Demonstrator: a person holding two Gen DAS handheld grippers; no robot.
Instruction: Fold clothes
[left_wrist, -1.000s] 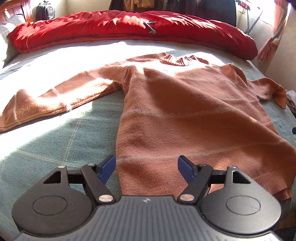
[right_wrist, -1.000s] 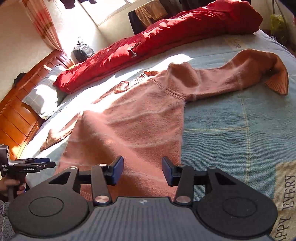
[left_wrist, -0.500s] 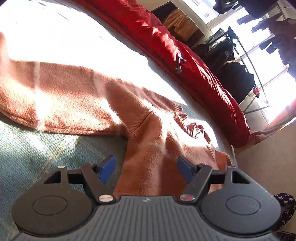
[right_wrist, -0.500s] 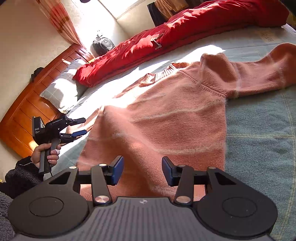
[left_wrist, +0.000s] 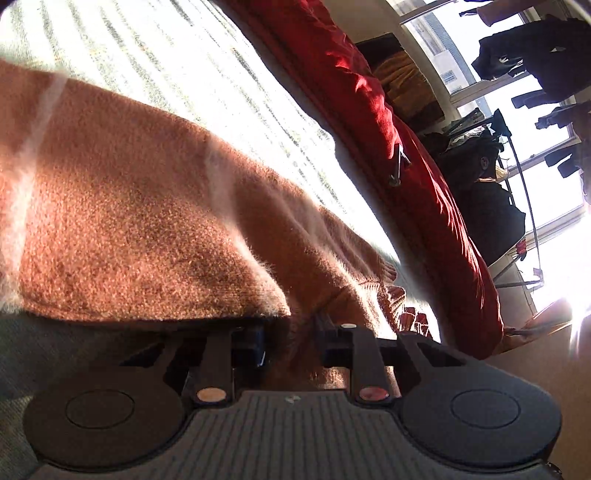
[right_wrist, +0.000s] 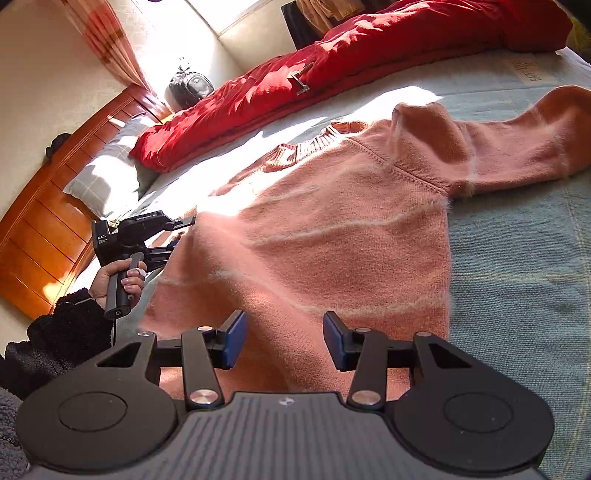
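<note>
The orange sweater (right_wrist: 332, 236) lies spread flat on the bed (right_wrist: 524, 266), collar toward the red duvet (right_wrist: 332, 62) heaped along the far side, one sleeve (right_wrist: 517, 147) stretched out to the right with bare blue-green cover on both sides of it. The right tool (right_wrist: 282, 334) hovers over the sweater's lower body with its jaws wide and nothing between the blue pads (right_wrist: 234, 338); the hem sits just beneath it. Off to the left, a hand (right_wrist: 118, 277) in a dark fleece sleeve (right_wrist: 70, 328) grips the handle of the left tool (right_wrist: 173, 240), which is down at the sweater's left edge where the other sleeve meets the body. From the left wrist view, that left tool (left_wrist: 291, 339) is low on the bed cover with knit bunched between its narrowed fingers (left_wrist: 255, 341), gripping a fold of the sweater (left_wrist: 129, 221) near the armpit. The sleeve (left_wrist: 110, 206) fills the frame right in front, its lower edge casting a shadow on the cover. Sunlit bed lies free beyond it up to the duvet (left_wrist: 424, 184). A wooden headboard (right_wrist: 48, 218) and a pillow (right_wrist: 110, 170) close off the left end.
</note>
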